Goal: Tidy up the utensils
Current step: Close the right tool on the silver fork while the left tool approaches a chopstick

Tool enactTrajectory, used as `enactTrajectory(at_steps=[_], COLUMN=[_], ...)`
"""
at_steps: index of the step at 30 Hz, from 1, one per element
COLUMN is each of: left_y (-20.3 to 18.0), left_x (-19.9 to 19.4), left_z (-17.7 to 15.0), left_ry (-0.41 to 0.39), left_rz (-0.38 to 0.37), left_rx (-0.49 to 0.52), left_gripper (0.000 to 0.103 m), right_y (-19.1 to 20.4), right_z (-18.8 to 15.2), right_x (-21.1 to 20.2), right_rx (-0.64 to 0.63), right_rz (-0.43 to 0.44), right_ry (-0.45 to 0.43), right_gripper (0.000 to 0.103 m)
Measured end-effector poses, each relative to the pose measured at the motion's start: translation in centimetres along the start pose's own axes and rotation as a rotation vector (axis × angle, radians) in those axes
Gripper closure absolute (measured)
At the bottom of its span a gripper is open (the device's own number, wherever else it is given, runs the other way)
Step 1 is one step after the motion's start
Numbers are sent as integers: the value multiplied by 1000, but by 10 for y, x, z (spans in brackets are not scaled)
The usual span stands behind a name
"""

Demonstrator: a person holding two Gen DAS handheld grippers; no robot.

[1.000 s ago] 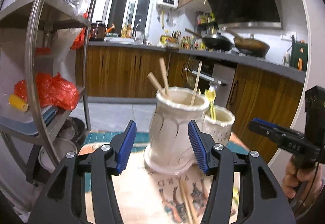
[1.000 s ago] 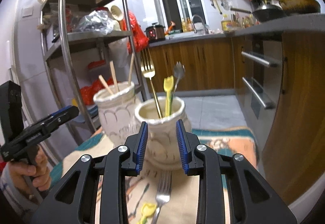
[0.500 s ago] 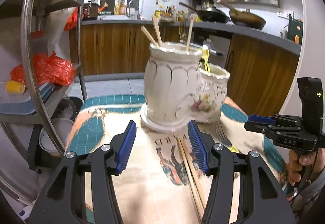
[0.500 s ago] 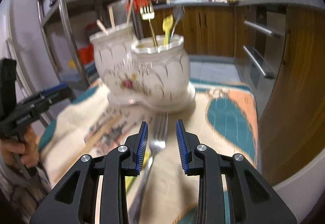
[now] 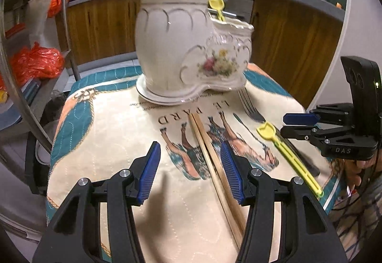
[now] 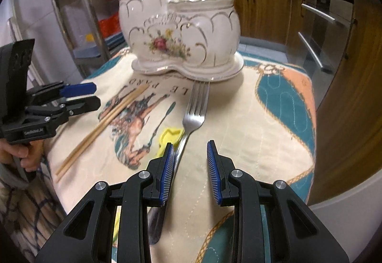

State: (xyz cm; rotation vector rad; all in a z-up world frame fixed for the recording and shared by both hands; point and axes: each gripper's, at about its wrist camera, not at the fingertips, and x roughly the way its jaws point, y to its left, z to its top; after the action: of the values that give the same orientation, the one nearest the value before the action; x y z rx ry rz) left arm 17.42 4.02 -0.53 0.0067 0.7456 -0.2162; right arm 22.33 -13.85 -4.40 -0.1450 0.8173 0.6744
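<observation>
A white double ceramic utensil holder (image 5: 191,48) (image 6: 179,31) stands at the far end of a small cloth-covered table (image 5: 114,124). Its taller pot holds chopsticks; its lower pot holds a gold fork, a yellow plastic fork and a spoon. On the cloth lie a pair of wooden chopsticks (image 5: 212,158) (image 6: 105,119), a steel fork (image 6: 194,110) (image 5: 250,107) and a yellow plastic fork (image 5: 286,150) (image 6: 170,136). My left gripper (image 5: 188,170) is open and empty, above the chopsticks. My right gripper (image 6: 188,167) is open and empty, over the steel fork's handle.
A steel shelf rack (image 5: 28,72) with red bags stands left of the table. Wooden kitchen cabinets (image 5: 286,36) and an oven (image 6: 322,31) lie beyond. The table drops off close on every side.
Both grippers have pulled back from the holder and tilted down toward the cloth. The right gripper's jaws have widened. The loose chopsticks and forks have come into view beneath them.
</observation>
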Motion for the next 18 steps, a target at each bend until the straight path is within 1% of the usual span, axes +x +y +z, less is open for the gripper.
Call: enactTrajectory(at_steps=[7,11,15,16,18], left_y=[-1,-3,-3,-3,-2], left_x=[10,13,15,16,18], left_z=[-4,-4,-5,-5,-4], left_ry=[58,65,74,76,89], left_rz=[33,43,50,51,61], left_rx=[20,28,28,28,30], left_gripper=[52,52,53,54,62], right_y=[2,5,10,11,12], right_z=[1,1,2,1,0], right_x=[0,-1,4,4,4], right_rx=[-2,-17,-35,-39,-45], right_rz=[-4,-21,-37,-43,-49], right_ry=[8,7,26,28,29], right_gripper=[73,73,73,73,74])
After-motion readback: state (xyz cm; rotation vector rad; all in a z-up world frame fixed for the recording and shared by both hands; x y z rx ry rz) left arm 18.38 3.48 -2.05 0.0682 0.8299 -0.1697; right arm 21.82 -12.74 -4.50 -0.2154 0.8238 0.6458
